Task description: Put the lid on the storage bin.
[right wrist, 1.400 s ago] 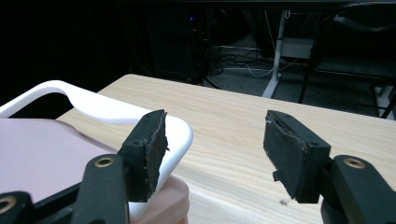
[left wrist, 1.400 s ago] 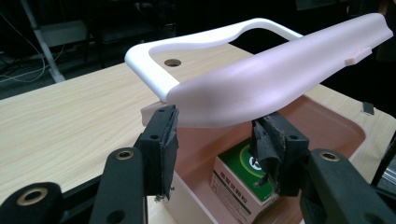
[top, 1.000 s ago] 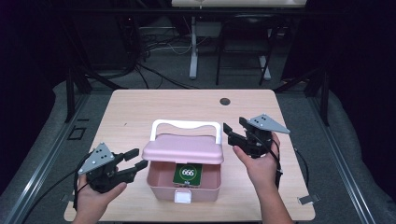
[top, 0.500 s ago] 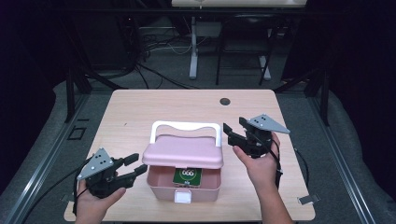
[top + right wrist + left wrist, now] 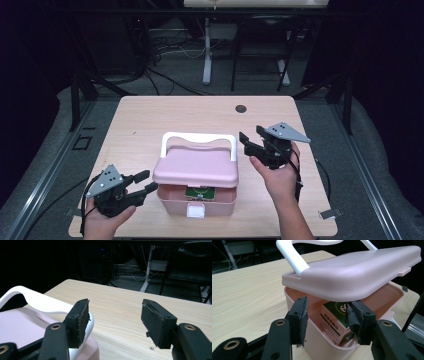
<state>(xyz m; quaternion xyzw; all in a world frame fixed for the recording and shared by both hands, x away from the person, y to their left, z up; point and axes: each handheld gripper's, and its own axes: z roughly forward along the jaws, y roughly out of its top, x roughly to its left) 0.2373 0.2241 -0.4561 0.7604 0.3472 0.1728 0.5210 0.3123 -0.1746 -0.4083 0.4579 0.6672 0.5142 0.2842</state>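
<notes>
The left gripper (image 5: 142, 183) sits low near the table's front edge, held in the person's left hand (image 5: 102, 220), jaws spread and pointing right. The right gripper (image 5: 248, 143) is raised higher in the right hand (image 5: 275, 172), jaws parted, pointing left.

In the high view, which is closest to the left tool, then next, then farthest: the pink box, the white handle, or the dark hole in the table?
From the left tool:
1. Pink box, right beside it, at the table's front.
2. White handle, behind the lid, farther back.
3. Dark hole, near the table's far edge, right of centre.
</notes>
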